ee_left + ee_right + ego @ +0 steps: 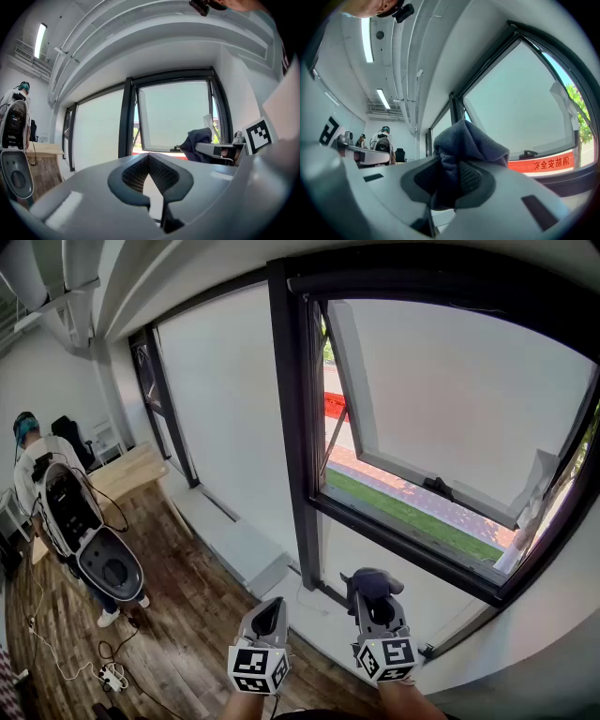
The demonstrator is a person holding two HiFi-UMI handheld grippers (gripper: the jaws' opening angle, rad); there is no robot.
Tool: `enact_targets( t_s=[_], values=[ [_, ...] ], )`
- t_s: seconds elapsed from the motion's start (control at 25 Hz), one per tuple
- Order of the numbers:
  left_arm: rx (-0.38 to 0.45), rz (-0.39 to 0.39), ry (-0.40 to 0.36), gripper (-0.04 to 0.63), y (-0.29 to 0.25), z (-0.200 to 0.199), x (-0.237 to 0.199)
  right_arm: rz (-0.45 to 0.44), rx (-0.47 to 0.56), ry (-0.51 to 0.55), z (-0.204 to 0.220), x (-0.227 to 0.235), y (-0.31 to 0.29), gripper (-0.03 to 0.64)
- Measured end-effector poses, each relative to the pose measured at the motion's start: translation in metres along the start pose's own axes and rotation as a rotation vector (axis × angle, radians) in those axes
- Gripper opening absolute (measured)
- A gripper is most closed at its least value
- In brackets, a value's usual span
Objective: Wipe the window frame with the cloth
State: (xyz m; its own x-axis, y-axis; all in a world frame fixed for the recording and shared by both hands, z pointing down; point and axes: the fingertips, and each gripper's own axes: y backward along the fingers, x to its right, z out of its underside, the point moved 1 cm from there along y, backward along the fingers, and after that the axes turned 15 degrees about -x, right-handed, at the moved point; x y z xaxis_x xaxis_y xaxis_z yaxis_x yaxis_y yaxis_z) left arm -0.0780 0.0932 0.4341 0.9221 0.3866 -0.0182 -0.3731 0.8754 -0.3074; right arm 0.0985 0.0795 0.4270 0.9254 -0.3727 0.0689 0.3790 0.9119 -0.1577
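So that the window frame (292,456) can be wiped, the cloth (373,580) is pinched in the right gripper (371,596). The left gripper (269,612) is closed on nothing.

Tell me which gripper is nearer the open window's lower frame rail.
Right. The right gripper, clamping the cloth, sits just below the lower frame rail; the left gripper is farther off, to its left.

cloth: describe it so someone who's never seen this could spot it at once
Find the open window with the dark window frame. Just below its bottom rail is the right claw, and the cloth is the dark grey-blue bunch pinched in its tips. The left claw beside it holds nothing.
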Motion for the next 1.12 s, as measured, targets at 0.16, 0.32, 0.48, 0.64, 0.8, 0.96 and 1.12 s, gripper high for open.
enact_targets(
  t_s=[0.16,0.32,0.48,0.64,0.8,0.96,1.12],
  values=[
    [-0.002,-0.007,0.002,0.009,0.003,0.002,0.000,-0.004,0.001,0.004,0.001,-0.003,0.003,0.072],
    [0.001,-0.011,0.004,0.009,0.005,0.003,0.000,-0.012,-0.001,0.010,0.003,-0.007,0.005,0.072],
    [-0.003,-0.006,0.005,0.009,0.008,0.005,0.002,-0.008,0.011,-0.012,0.001,-0.007,0.009,0.072],
    [0.000,0.000,0.005,0.009,0.010,0.006,0.003,-0.003,0.013,-0.017,0.001,-0.007,0.010,0.074],
    [0.007,-0.002,0.008,0.009,0.013,0.008,-0.003,-0.004,0.015,-0.030,0.002,-0.013,0.008,0.075],
    [0.013,-0.005,0.020,0.009,0.016,0.008,-0.015,0.000,0.016,-0.027,-0.001,-0.020,0.003,0.075],
    [0.021,-0.002,0.031,0.009,0.019,0.010,-0.031,0.006,0.012,-0.014,-0.001,-0.032,-0.006,0.075]
  ],
)
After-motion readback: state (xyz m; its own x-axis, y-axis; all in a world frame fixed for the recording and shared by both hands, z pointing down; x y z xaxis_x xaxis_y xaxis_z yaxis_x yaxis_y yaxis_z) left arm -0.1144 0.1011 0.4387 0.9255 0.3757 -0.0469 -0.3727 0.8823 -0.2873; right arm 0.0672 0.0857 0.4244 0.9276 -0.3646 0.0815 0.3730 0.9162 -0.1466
